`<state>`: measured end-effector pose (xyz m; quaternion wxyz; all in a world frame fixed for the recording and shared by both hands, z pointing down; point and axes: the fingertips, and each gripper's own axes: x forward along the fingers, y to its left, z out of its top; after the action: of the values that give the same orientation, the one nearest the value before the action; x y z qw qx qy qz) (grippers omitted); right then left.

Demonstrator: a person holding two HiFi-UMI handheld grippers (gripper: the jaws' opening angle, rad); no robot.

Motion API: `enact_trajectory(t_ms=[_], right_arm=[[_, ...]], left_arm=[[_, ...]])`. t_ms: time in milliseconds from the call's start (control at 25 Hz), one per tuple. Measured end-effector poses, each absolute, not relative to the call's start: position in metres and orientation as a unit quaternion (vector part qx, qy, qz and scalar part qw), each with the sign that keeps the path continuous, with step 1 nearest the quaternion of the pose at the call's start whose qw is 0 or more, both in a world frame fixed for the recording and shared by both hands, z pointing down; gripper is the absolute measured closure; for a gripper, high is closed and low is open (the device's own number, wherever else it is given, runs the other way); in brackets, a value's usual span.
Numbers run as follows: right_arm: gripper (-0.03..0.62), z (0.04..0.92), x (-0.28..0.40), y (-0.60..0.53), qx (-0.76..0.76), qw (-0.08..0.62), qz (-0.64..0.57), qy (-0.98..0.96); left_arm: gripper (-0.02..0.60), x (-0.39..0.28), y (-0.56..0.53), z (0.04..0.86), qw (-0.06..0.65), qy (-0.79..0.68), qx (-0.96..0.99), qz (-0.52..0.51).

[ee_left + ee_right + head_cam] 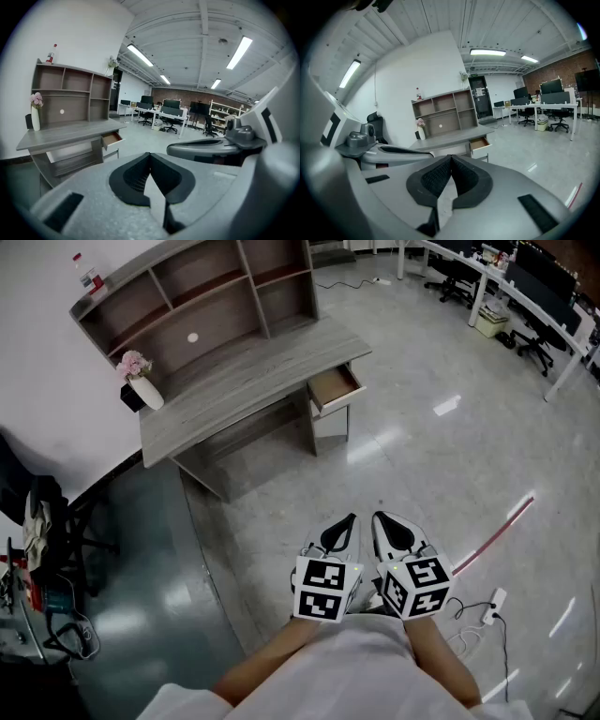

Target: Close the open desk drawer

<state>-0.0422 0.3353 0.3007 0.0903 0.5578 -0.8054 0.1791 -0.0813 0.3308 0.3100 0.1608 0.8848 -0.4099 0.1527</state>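
Both pairs are pressed together with nothing in them, and I judge that the approach step comes first.

Head view: my left tongs (350, 521) and right tongs (380, 519) sit side by side close in front of me. They are well apart from the desk (246, 381). The drawer (335, 387) juts out open from under the desk's right end, past its front edge.

Left gripper view: the left tongs (150, 155) meet at the tips, and the drawer (111, 138) shows far off to their left.

Right gripper view: the right tongs (451, 158) are likewise closed. The drawer (480, 142) lies beyond them and a little to the right.

Next, I reckon, I must walk across the bare floor to the desk's right end. Then I set a closed tip flat on the drawer front and push it straight in.
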Motion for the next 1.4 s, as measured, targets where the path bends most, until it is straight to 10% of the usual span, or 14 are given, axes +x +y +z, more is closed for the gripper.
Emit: enact_trajectory(t_ms=[1400], right_arm=[[0.592,0.306,-0.039,0.263,0.507,0.109,0.168,-0.838]], left_arm=[[0.578,-0.074,0.26,0.317,0.165,-0.428,0.873,0.164]])
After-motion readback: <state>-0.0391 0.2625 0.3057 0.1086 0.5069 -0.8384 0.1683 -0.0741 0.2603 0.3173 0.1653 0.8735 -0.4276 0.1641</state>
